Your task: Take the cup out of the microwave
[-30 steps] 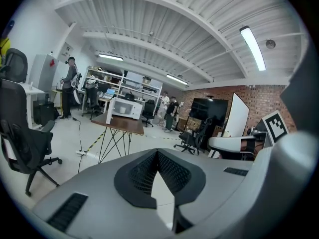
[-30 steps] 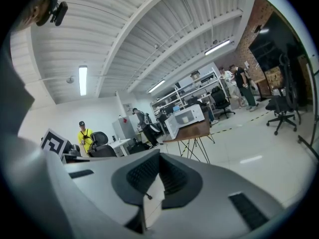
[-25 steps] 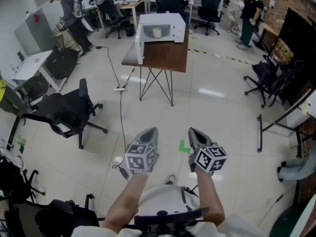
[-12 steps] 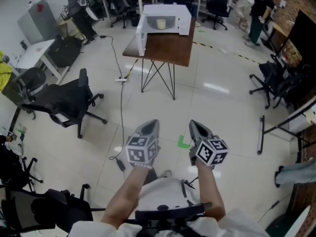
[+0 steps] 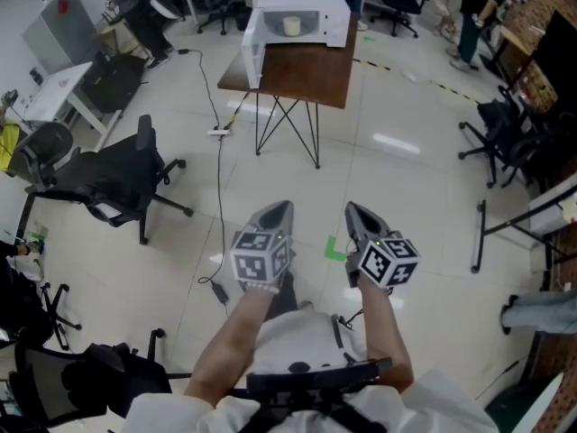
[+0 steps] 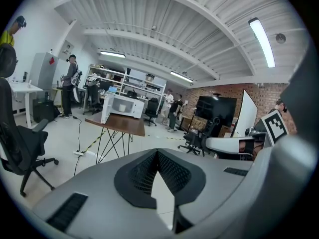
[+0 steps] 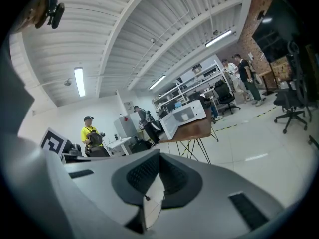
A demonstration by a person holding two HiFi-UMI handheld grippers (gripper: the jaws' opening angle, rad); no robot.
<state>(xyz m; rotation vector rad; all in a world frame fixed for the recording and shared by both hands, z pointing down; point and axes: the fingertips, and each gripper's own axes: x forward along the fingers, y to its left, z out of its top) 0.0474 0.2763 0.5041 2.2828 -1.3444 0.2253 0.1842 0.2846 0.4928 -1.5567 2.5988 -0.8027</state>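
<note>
Now the white microwave (image 5: 315, 7) on the brown surface (image 5: 306, 75) sits higher in the head view and looks slightly larger than 1 second ago. The black office chair (image 5: 117, 174) has slid back toward the person, so I judge the approach is under way. The cup (image 5: 291, 26) stands inside the open cavity, with the door (image 5: 252, 54) swung out to the left. It is far ahead of both pairs of jaws, roughly on the line between them. The left gripper (image 5: 278, 211) and right gripper (image 5: 354, 211) are carried side by side, each with its jaws pressed together on nothing. The cup is out of reach for now, and 1 pair must spread wide before taking it.
</note>
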